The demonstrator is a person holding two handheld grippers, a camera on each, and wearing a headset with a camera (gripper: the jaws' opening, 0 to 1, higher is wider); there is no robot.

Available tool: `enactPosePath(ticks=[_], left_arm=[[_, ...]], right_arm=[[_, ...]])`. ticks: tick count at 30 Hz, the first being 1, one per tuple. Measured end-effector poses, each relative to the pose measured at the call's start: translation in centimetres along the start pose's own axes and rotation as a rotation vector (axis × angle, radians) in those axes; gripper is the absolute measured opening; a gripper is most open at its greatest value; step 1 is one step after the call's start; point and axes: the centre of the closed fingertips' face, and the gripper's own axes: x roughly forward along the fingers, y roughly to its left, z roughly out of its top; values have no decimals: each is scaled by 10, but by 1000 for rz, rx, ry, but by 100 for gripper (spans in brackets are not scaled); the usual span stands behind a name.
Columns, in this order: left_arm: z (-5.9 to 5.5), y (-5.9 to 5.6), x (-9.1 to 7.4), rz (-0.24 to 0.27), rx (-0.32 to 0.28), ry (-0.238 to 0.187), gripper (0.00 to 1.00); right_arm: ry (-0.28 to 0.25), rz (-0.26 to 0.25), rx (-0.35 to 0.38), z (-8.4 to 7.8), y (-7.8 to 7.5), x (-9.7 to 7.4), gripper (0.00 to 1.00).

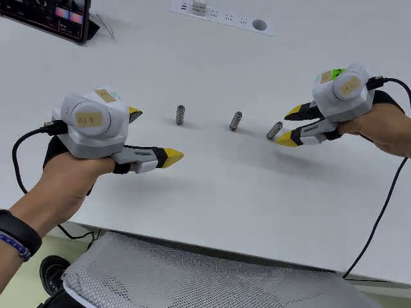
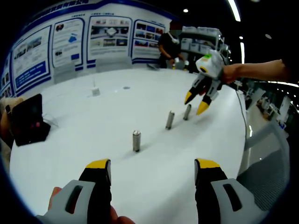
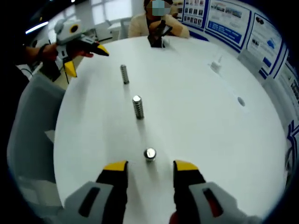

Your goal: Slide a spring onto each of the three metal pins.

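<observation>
Three spring-sleeved pins (image 1: 236,120) stand in a row on the bench (image 1: 225,186). Right tool (image 1: 287,126) gapes empty just before the end pin (image 3: 149,154); left tool (image 1: 155,133) likewise. Springs look light, squashy (roll-prone): pinch mid-coil gently.

The tape label (image 1: 89,119) on the left gripper (image 1: 154,135) (handwritten) and the wall posters (image 2: 110,32) are too blurred to read.

white table (image 1: 225,192) | three spring-covered pins (image 1: 236,120) in row | power strip (image 1: 221,16) | dark tablet (image 1: 54,16)
</observation>
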Motion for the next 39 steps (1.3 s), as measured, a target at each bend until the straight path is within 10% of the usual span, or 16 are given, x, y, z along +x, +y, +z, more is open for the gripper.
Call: enactPosePath(ticks=[39], left_arm=[[12,2,-4,-16,38,-8,76]], right_arm=[[-301,-105,384,-2,29,-28,70]])
